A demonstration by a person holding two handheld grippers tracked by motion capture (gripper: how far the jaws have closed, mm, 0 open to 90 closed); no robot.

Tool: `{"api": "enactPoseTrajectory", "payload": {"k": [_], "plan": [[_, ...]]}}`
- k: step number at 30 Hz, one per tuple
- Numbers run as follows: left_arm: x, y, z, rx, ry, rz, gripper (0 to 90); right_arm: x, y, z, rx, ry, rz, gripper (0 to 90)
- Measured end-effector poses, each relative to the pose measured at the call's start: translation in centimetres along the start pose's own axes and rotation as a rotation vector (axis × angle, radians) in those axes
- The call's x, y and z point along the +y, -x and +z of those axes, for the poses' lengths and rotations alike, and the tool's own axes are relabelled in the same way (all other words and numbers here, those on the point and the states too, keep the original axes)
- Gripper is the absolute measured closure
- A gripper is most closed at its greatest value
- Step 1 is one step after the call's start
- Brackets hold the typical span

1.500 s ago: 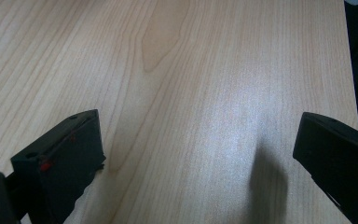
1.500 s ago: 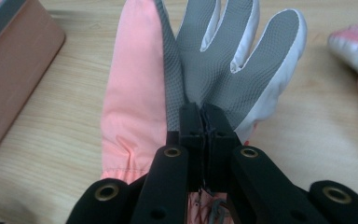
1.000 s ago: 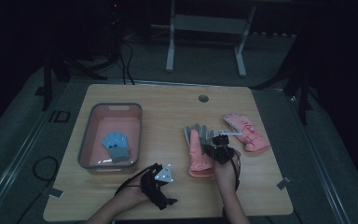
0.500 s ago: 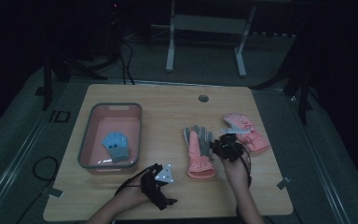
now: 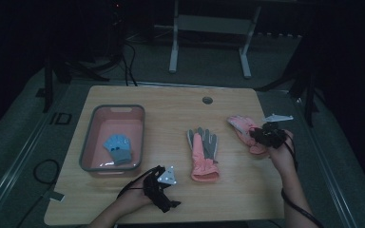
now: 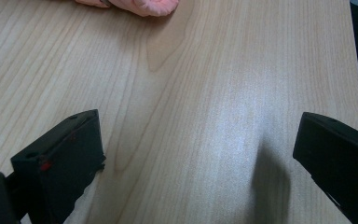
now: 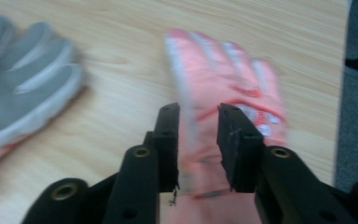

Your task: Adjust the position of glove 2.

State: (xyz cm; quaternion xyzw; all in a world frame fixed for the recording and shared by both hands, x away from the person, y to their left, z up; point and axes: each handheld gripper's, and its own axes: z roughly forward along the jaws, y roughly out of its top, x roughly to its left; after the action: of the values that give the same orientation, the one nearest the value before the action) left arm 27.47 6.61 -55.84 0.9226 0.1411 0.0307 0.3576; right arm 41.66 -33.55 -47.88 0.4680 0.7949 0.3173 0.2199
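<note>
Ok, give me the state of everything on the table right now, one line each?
Pink plastic bin: upright, holds one glove.
Light blue knit glove: flat inside bin.
Grey-and-pink work glove: flat mid-table, untouched.
Pink glove: flat near right edge, between right jaws.
Right gripper: jaws just opening, astride pink glove.
Left gripper: open, over bare wood.

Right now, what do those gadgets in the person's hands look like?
Each hand holds a black two-jaw gripper. The left gripper carries a grey three-cornered plate with pale dots on top; its blocky jaws show a small red mark in the left gripper view. The right gripper has a similar grey plate beside it, flat black pads and round brass-ringed holes. A black cable trails from each. No sleeves show.
</note>
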Motion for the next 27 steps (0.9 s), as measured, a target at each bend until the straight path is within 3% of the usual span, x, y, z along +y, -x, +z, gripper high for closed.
{"api": "enactPoseTrajectory", "payload": {"k": [1, 4, 6, 9, 11, 14, 16, 19, 23, 27], "plan": [[0.0, -0.1, 0.0, -0.001, 0.009, -0.013, 1.8, 0.0, 1.3, 0.3, 0.01, 0.02, 0.011, 65.6], [-0.1, -0.2, -0.1, 0.001, 0.016, -0.018, 1.8, 0.4, 2.6, 1.2, 0.012, 0.009, 0.018, 63.7], [-0.1, -0.2, -0.1, -0.001, 0.013, -0.017, 1.8, 0.7, 3.1, 1.9, 0.025, -0.012, 0.001, 63.4], [-0.1, -0.1, 0.0, 0.003, 0.005, -0.01, 1.8, 0.8, 3.6, 3.0, 0.063, -0.045, 0.014, 61.5], [-0.1, -0.1, 0.0, 0.004, 0.008, -0.009, 1.8, 0.6, 3.8, 3.8, 0.048, -0.089, -0.004, 61.1], [-0.1, -0.1, -0.1, 0.005, 0.013, -0.015, 1.8, -0.1, 4.1, 5.0, 0.075, -0.137, 0.02, 62.6], [-0.1, -0.1, -0.1, 0.007, 0.015, -0.015, 1.8, -0.4, 4.4, 5.3, 0.096, -0.137, 0.046, 67.1], [-0.1, 0.0, -0.1, 0.009, 0.009, -0.006, 1.8, -0.7, 4.3, 5.5, 0.106, -0.133, 0.042, 73.2], [-0.1, 0.0, 0.0, 0.01, 0.008, -0.005, 1.8, -0.9, 4.1, 5.7, 0.102, -0.131, 0.04, 84.0], [-0.1, 0.0, 0.0, 0.011, 0.008, -0.004, 1.8, -1.1, 3.8, 5.5, 0.08, -0.11, 0.065, 87.4]]}}
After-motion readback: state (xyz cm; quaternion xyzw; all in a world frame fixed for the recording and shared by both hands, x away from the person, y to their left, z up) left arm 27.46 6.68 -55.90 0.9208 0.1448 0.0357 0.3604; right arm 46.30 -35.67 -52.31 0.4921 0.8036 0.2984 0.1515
